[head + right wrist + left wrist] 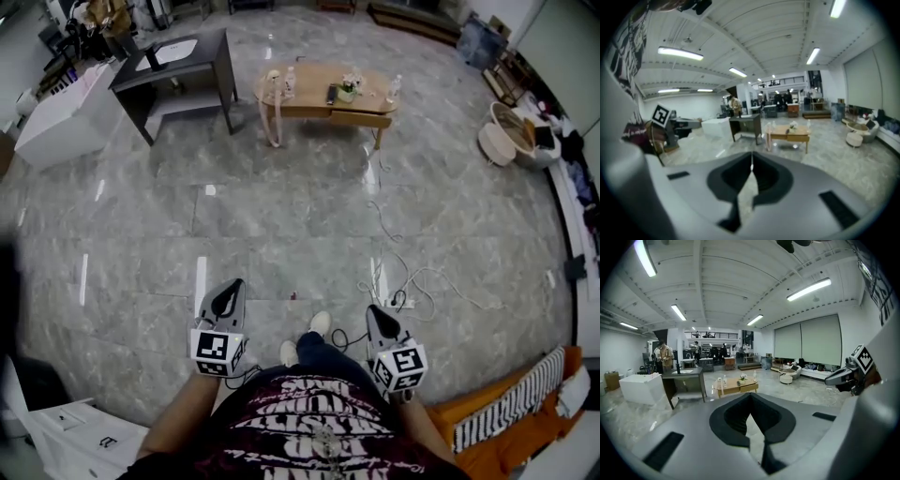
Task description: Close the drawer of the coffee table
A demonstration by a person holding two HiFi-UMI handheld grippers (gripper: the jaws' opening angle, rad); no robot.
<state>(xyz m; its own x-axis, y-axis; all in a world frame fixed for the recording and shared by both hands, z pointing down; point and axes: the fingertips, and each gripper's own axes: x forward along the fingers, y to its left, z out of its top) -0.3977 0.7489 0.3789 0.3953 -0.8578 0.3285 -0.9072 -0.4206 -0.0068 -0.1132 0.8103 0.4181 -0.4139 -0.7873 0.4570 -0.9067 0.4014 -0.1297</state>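
While the person stands on the grey marble floor [281, 216], both grippers sit close in by the body, well apart from the coffee table.

L gripper [233, 284]: clenched, jaws tip to tip, nothing between them. R gripper [371, 309]: same, clenched & empty, tips meeting. Each points fwd & a bit down over bare floor. White shoes [320, 323] show between the two.

Just beyond the R gripper lies a white power strip [403, 303], w/ cables [427, 279] looping off toward the floor's right edge. At the floor's near-right corner there's an orange seat w/ a striped cloth [516, 408] over it. At the near-left corner sits a white box [66, 431].

Far across the floor, approx. centre, stands the wooden coffee table [314, 98] w/ an oval top. Its drawer [361, 118] hangs under the top's near edge, toward the right end. The drawer front stands proud of that edge, i.e. pulled part-way out. Neither gripper is near it.

On the top:
- a clear bottle [290, 81] near the left end
- another bottle [395, 87] at the right end
- a small potted plant [349, 89] approx. mid-top
- a dark flat item [331, 94] just left of the plant, remote or phone, can't tell which

Left of the table stands a dark desk [187, 66], then a white cabinet [52, 122] by the floor's left edge. A round pouf [496, 145] sits toward the right edge. Farthest off, in the left gripper view, a person [663, 357] stands behind the desk.
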